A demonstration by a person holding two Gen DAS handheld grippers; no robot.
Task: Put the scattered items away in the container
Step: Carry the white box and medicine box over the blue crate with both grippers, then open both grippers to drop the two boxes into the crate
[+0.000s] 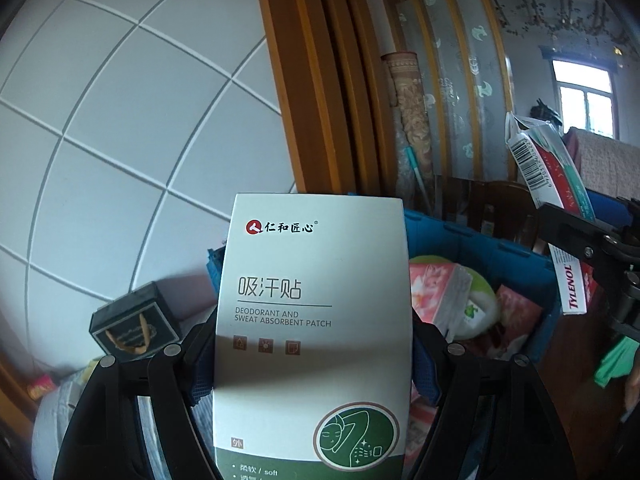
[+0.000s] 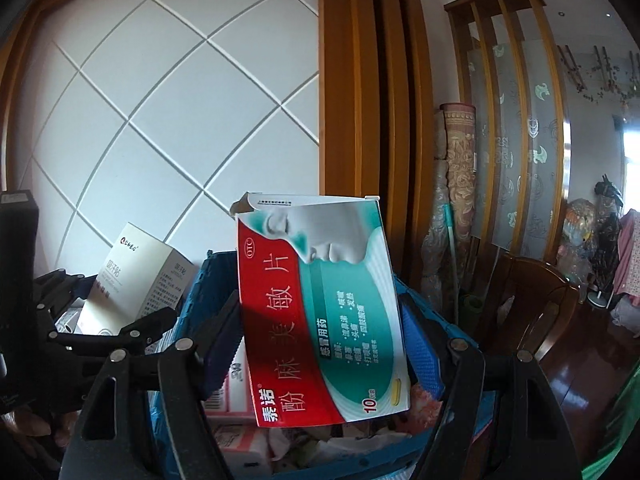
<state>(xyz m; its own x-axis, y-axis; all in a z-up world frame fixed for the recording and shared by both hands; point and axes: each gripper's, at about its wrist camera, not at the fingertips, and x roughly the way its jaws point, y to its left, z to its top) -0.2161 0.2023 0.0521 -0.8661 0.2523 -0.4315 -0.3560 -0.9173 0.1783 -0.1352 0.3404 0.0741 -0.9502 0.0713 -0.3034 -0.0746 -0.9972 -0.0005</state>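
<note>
While both fingers clamp boxes.

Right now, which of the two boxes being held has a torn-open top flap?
The red and teal medicine box in the right gripper: its top corner flap is ragged and lifted. The white sweat patch box in the left gripper looks sealed.

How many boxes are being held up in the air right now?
2. A white sweat-patch box is clamped in the left gripper, and a red-and-teal medicine box in the right gripper, both above the blue crate. More boxes lie inside, partly hidden.
</note>
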